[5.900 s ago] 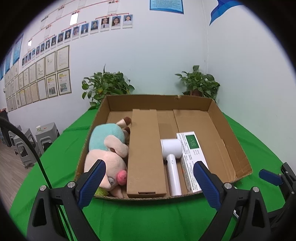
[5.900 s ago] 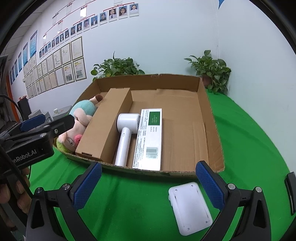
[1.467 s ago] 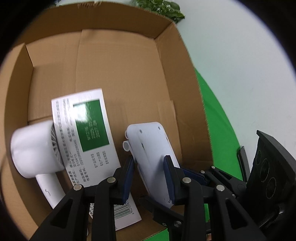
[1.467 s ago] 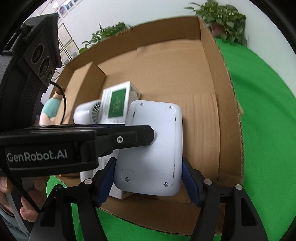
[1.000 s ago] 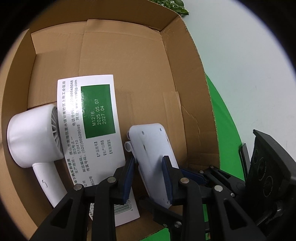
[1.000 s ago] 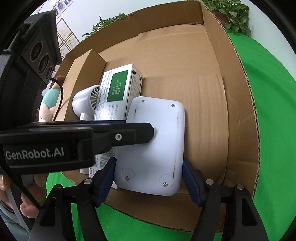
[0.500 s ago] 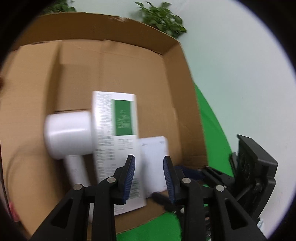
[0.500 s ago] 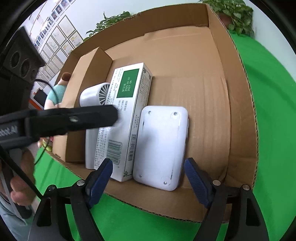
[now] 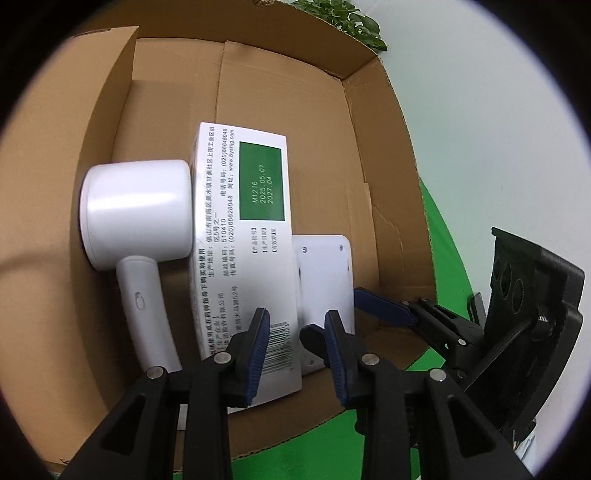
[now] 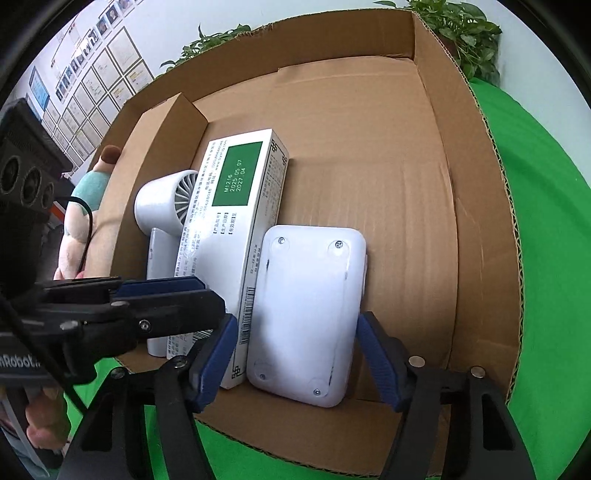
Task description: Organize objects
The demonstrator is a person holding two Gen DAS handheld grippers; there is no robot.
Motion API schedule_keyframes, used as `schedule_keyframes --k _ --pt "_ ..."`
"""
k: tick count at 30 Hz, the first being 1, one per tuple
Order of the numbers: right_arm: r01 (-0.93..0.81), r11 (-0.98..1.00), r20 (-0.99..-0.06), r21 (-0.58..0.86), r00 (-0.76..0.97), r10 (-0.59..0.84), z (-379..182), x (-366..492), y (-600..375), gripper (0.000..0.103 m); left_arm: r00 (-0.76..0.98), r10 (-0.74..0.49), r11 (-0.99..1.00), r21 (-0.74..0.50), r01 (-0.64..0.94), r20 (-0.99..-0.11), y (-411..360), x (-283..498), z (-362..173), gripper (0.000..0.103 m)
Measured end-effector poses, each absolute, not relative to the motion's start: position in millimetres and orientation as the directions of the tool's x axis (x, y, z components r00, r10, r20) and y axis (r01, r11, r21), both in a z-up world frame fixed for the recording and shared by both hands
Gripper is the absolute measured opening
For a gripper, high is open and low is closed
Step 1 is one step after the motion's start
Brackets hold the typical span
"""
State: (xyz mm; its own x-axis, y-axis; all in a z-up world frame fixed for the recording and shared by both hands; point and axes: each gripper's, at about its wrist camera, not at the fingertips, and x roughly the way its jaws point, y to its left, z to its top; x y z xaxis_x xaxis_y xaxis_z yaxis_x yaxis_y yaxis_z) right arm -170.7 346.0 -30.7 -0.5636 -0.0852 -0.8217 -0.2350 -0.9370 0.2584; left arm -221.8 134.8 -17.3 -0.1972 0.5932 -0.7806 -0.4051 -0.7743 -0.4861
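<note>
White flat device (image 10: 308,314), screws showing on its upturned back, lies on the floor of the cardboard box (image 10: 476,206), near the box's front wall and touching the long white carton (image 10: 236,229) with the green label on its left. On the far side of that carton lies the white hair dryer (image 9: 136,214), its round head just beside the carton and its handle pointing toward the front wall. A cardboard divider (image 10: 155,147) stands left of the dryer, and beyond it a plush toy (image 10: 83,218) is partly visible in the right wrist view. The right tongs (image 10: 295,363) are spread wide, their blue pads on either side of the device's near end with a gap on each side, gripping nothing. The left tongs (image 9: 295,350) hover over the near end of the carton and device, their blue pads parted by a narrow gap and holding nothing. The box rests on a green-covered table (image 10: 546,221), and potted plants (image 10: 465,29) stand behind it against the wall.
</note>
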Motion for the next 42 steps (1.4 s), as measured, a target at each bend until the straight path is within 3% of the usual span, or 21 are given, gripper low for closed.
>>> schedule_keyframes --k 4,7,9,11,12,13,15,19,22,30,42 --pt "-0.224 -0.943 -0.821 0.247 -0.566 -0.080 -31 -170 343 0.066 -0.202 0.576 -0.783 -0.463 -0.415 -0.792 132 -216 -12 0.029" --pt "-0.256 -0.948 -0.808 0.190 -0.589 -0.003 -22 -161 340 0.074 -0.299 0.552 -0.804 -0.403 -0.436 -0.778 118 -197 6 0.029" --pt "-0.258 -0.955 -0.764 0.143 -0.642 0.059 -7 -146 329 0.103 -0.419 0.511 -0.837 -0.324 -0.441 -0.751 102 -178 30 0.033" --pt "-0.275 -0.958 -0.708 0.080 -0.692 0.139 6 -130 313 0.103 -0.541 0.442 -0.879 -0.226 -0.420 -0.715 85 -156 49 0.054" --pt "-0.267 -0.961 -0.684 0.069 -0.714 0.149 11 -122 302 0.103 -0.634 0.381 -0.910 -0.153 -0.384 -0.673 72 -139 60 0.077" --pt "-0.250 -0.965 -0.665 0.084 -0.735 0.132 14 -114 292 0.103 -0.699 0.335 -0.931 -0.105 -0.351 -0.632 61 -127 65 0.091" --pt "-0.244 -0.962 -0.622 0.124 -0.774 0.116 16 -99 274 0.103 -0.815 0.227 -0.964 -0.004 -0.266 -0.534 44 -104 69 0.095" --pt "-0.326 -0.944 -0.542 0.057 -0.804 0.245 7 -89 240 0.103 -0.850 0.131 -0.974 0.093 -0.206 -0.510 15 -106 50 0.095" --pt "-0.380 -0.923 -0.539 0.060 -0.790 0.291 -6 -99 232 0.103 -0.851 0.084 -0.977 0.126 -0.173 -0.519 26 -115 15 0.095" --pt "-0.368 -0.930 -0.572 -0.010 -0.761 0.307 -33 -123 217 0.103 -0.844 0.094 -0.992 0.019 -0.123 -0.528 26 -136 -20 0.095" --pt "-0.406 -0.914 -0.550 -0.023 -0.758 0.351 -38 -120 214 0.103 -0.843 0.117 -0.991 -0.007 -0.133 -0.526 26 -137 -26 0.102"
